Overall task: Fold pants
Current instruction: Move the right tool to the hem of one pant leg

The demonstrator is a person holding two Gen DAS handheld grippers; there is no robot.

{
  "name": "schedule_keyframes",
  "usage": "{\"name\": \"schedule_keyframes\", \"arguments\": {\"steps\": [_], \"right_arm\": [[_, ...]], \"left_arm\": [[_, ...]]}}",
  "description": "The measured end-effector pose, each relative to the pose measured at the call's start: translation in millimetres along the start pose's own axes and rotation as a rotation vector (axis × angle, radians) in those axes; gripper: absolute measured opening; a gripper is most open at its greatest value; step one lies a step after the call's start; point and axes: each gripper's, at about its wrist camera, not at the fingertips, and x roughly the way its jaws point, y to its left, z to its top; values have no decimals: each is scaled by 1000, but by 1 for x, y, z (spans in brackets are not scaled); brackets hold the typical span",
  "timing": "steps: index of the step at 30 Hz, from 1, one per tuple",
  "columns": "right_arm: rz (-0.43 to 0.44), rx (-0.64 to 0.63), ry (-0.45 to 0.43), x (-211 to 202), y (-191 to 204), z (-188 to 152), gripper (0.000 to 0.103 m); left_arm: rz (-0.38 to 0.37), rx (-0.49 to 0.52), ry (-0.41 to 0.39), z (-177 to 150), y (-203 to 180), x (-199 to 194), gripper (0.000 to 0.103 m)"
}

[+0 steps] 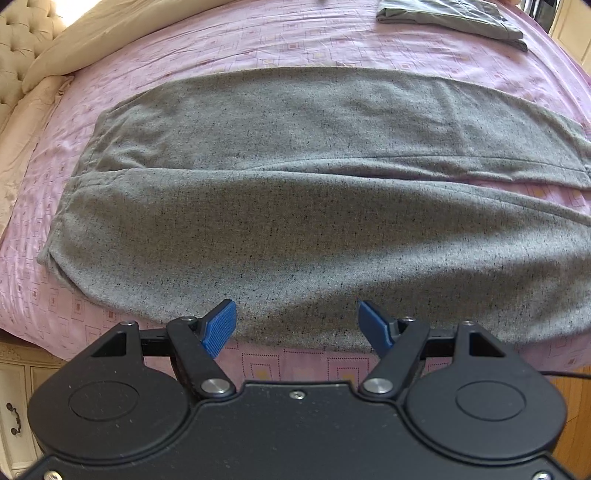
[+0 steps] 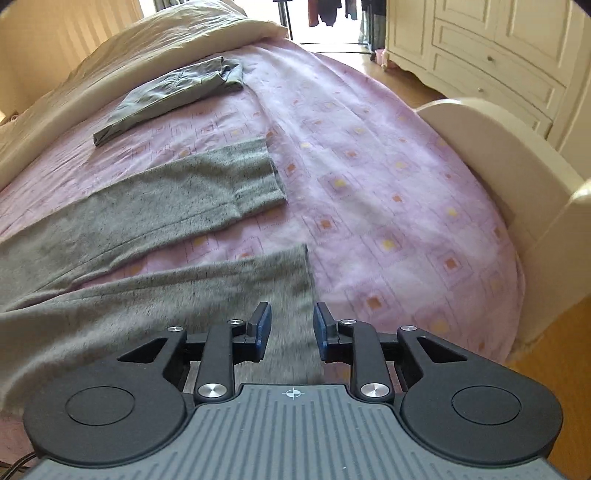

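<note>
On the pink patterned bedsheet grey pants lie flat, legs spread slightly apart, cuffs toward the footboard. Left gripper hangs over the near edge of the pants, jaws wide apart, nothing held. Right gripper over the near leg's cuff, jaws partly apart, fabric below, pads not pressing. Folded grey-green garment lies farther back.

Bright daylight, perhaps from the far doorway; fisheye edges bend, and nearby cloth smears with blur.
</note>
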Motion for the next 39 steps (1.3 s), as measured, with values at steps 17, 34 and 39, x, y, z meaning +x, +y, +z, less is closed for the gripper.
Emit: {"name": "schedule_keyframes", "arguments": {"steps": [17,34,39], "right_arm": [[-11,139,4,32,2,14,29],[-121,299,3,7,-17,-30,41],[-31,319,-3,-1,-30,-33,41]], "left_arm": [[0,28,-17,-8,3,-5,75],[27,-63,25,-16,26,6,75],[24,-80,51,-20,35,17,75]]}}
